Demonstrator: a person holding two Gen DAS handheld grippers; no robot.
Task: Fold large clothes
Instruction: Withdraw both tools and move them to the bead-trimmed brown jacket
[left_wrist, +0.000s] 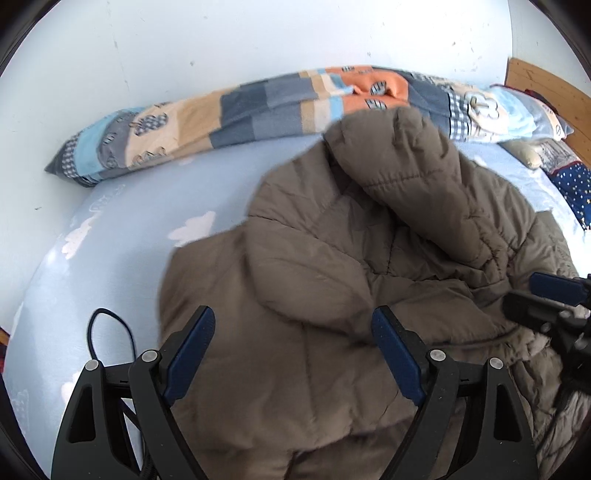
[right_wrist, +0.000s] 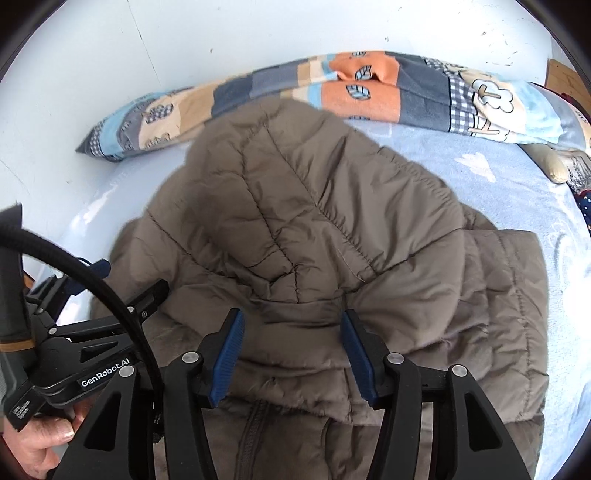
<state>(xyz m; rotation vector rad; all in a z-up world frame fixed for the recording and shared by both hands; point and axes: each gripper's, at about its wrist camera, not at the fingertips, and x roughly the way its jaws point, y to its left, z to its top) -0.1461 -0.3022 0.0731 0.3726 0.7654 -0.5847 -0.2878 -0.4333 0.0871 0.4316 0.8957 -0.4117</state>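
A large brown quilted puffer jacket (left_wrist: 332, 277) lies bunched on the light blue bed; it also fills the right wrist view (right_wrist: 314, 221), where its zipper shows near the bottom. My left gripper (left_wrist: 293, 325) is open and empty, just above the jacket's left part. My right gripper (right_wrist: 291, 328) is open and empty over the jacket's collar area. The right gripper shows at the right edge of the left wrist view (left_wrist: 546, 295). The left gripper shows at the left of the right wrist view (right_wrist: 110, 288), held by a hand.
A patchwork blanket (left_wrist: 258, 107) lies rolled along the white wall at the back, also in the right wrist view (right_wrist: 369, 88). Pillows (left_wrist: 554, 158) and a wooden headboard (left_wrist: 535, 81) are at the right. The blue sheet (left_wrist: 110, 221) is bare to the left of the jacket.
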